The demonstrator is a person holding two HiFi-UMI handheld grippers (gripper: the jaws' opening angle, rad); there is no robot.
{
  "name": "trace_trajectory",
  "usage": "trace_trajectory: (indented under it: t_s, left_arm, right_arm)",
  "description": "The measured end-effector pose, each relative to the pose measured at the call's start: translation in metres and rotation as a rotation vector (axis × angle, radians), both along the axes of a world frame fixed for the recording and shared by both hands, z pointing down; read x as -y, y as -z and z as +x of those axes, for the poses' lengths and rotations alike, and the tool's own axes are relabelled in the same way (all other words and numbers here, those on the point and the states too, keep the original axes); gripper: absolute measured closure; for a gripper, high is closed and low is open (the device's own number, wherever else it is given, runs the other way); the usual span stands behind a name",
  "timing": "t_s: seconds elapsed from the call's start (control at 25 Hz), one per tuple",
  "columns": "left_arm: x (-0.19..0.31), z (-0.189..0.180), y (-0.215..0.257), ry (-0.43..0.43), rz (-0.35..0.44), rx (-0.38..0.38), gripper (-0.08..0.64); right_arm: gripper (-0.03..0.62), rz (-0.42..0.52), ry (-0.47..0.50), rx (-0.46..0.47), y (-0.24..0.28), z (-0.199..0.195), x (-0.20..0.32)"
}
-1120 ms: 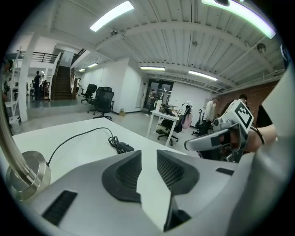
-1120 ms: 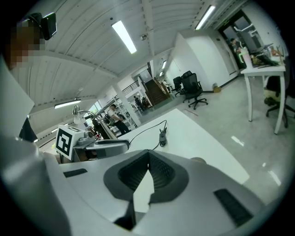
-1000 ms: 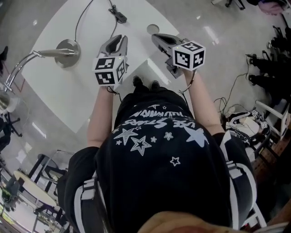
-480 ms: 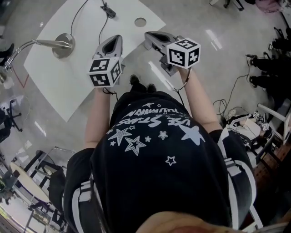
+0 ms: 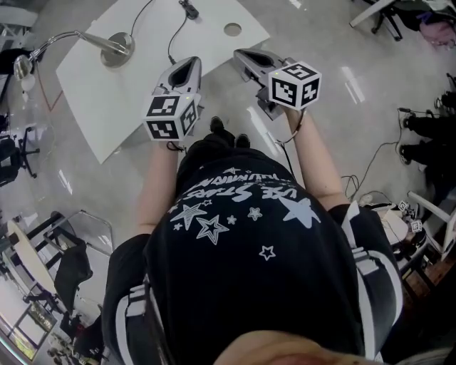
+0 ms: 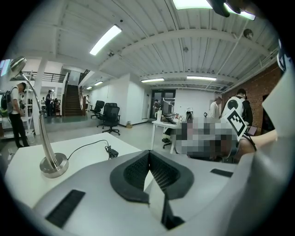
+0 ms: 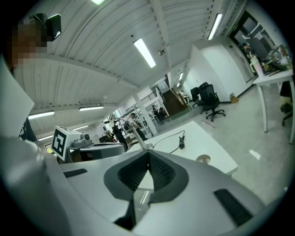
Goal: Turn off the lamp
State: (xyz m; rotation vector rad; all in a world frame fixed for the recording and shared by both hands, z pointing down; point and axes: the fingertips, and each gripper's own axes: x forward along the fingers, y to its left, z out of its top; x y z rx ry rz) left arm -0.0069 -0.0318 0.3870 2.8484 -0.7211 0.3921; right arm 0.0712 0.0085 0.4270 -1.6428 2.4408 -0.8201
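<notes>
The silver gooseneck lamp stands on the white table [image 5: 132, 100], its round base [image 5: 117, 50] near the far left and its head [image 5: 25, 65] hanging past the table's left edge. Whether it glows I cannot tell. Its black cord runs to an inline switch [image 5: 189, 10] at the far edge. My left gripper [image 5: 189, 65] and right gripper [image 5: 244, 55] are both shut and empty, held in the air by the table's near edge, well short of lamp and switch. The left gripper view shows the base [image 6: 53, 165], head [image 6: 17, 64] and switch [image 6: 112, 152] beyond my shut left gripper [image 6: 148, 153]. The right gripper [image 7: 148, 154] faces the switch [image 7: 181, 143].
A round grommet [image 5: 232, 29] sits near the table's right corner. A dark chair [image 5: 71, 264] and a small table stand at lower left. Cables and bags [image 5: 385, 199] lie on the floor at right. Office chairs [image 6: 110, 117], desks and people fill the background.
The person has stepped back: table and lamp have slid up and left in the head view. Both grippers, which reached over the table before, now hang near its near edge.
</notes>
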Motion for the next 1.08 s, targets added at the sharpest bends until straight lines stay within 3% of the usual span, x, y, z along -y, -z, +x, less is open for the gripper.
trace_trajectory:
  t_s: [0.68, 1.08]
  left_arm:
    - [-0.018, -0.045, 0.006, 0.056, -0.028, -0.058, 0.548]
    - [0.007, -0.124, 0.019, 0.108, -0.029, -0.099, 0.548]
  right_arm:
    - [0.586, -0.017, 0.049, -0.088, 0.003, -0.038, -0.016]
    - [0.586, 0.011, 0.057, -0.118, 0.022, -0.104, 0.022]
